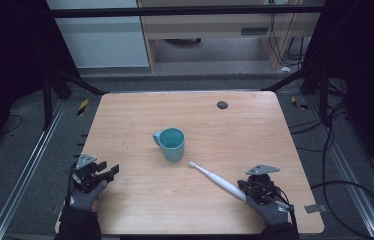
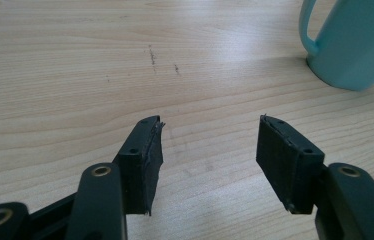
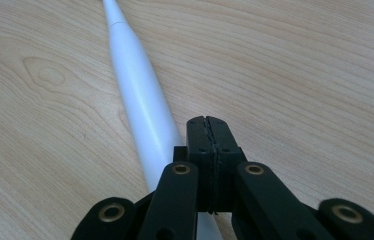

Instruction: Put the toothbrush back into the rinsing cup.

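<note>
A white electric toothbrush (image 1: 219, 179) is lying flat on the wooden table (image 1: 140, 210), running diagonally from near the table's middle toward the near right corner, its small brush head pointing at a teal mug (image 1: 171, 144) that is standing upright close to the centre with its handle turned toward the left edge. The right gripper (image 1: 259, 189) is resting near the near right corner with its jaws pressed together on nothing; in the right gripper view the closed jaws are sitting just beside and partly over the fat end of the toothbrush (image 3: 142, 105), not around it. The left gripper (image 1: 106, 171) is hovering near the near left edge with its jaws spread wide and empty, the mug (image 2: 355, 42) showing off to the upper right of the left gripper view, well apart from the jaws. The toothbrush is looking light, rigid and smooth, so its glossy tapered body is likely to slip or roll between the pads; the thick lower handle is probably the soundest place to pinch, across its width, leaving the thin neck alone. The mug is appearing to be stiff plastic, light, best taken at the rim or handle.
</note>
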### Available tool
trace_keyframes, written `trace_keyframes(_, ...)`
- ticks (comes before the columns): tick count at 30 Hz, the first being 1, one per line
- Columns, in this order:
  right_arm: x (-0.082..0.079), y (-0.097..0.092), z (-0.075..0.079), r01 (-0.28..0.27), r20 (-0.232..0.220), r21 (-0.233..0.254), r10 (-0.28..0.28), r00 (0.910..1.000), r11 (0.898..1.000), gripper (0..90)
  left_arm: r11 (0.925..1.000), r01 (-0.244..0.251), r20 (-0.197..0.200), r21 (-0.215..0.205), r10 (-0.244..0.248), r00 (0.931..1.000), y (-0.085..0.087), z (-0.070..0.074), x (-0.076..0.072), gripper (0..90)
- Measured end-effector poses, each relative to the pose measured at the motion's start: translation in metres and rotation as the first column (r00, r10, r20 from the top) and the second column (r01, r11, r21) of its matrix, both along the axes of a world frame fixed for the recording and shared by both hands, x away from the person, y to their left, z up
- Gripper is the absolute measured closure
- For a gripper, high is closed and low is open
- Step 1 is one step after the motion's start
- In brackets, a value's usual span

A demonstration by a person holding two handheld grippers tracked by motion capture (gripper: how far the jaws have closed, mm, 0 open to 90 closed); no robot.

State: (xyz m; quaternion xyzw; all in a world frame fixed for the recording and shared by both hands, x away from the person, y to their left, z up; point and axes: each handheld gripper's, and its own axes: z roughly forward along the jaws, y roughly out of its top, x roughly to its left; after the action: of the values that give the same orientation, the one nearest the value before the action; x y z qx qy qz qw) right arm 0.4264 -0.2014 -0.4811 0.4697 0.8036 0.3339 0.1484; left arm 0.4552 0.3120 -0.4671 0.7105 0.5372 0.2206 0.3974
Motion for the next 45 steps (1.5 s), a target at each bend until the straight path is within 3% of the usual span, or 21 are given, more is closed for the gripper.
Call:
trace_keyframes(10, 0.002, -0.005, 0.002, 0.019, 0.005, 0.001, -0.019, 0.9998, 1.0, 89.2, 1.0, 0.007, 0.001, 0.001, -0.007, 1.0, 0.0, -0.001, 0.0, 43.1)
trace_keyframes(16, 0.006, -0.007, 0.009, 0.017, 0.033, 0.012, -0.017, 0.9993, 1.0, 85.2, 0.9999, 0.012, -0.004, -0.008, -0.012, 0.9999, -0.001, -0.001, 0.001, 44.4)
trace_keyframes(22, 0.011, -0.006, 0.026, 0.003, 0.072, 0.012, -0.004, 0.9974, 1.0, 72.5, 0.9999, 0.01, -0.015, 0.007, -0.01, 0.9998, -0.002, -0.001, 0.002, 45.5)
trace_keyframes(30, 0.02, -0.008, 0.043, 0.0, 0.059, 0.014, -0.001, 0.9983, 1.0, 52.3, 0.9994, 0.005, -0.021, 0.034, -0.005, 0.9998, -0.002, -0.001, 0.003, 46.8)
trace_keyframes(36, 0.022, 0.001, 0.053, -0.045, 0.05, -0.018, 0.046, 0.9977, 0.999, 43.2, 0.9993, 0.002, -0.014, 0.036, -0.002, 0.9999, -0.001, 0.0, 0.002, 46.7)
trace_keyframes(41, 0.024, 0.019, 0.058, -0.097, 0.042, -0.067, 0.1, 0.9941, 0.993, 43.3, 0.9993, 0.001, -0.013, 0.038, 0.0, 0.9999, 0.0, 0.0, 0.002, 46.4)
trace_keyframes(45, 0.029, 0.033, 0.056, -0.134, 0.009, -0.103, 0.136, 0.9907, 0.986, 42.9, 0.9994, 0.0, -0.014, 0.036, 0.001, 0.9999, 0.001, 0.0, 0.002, 46.1)
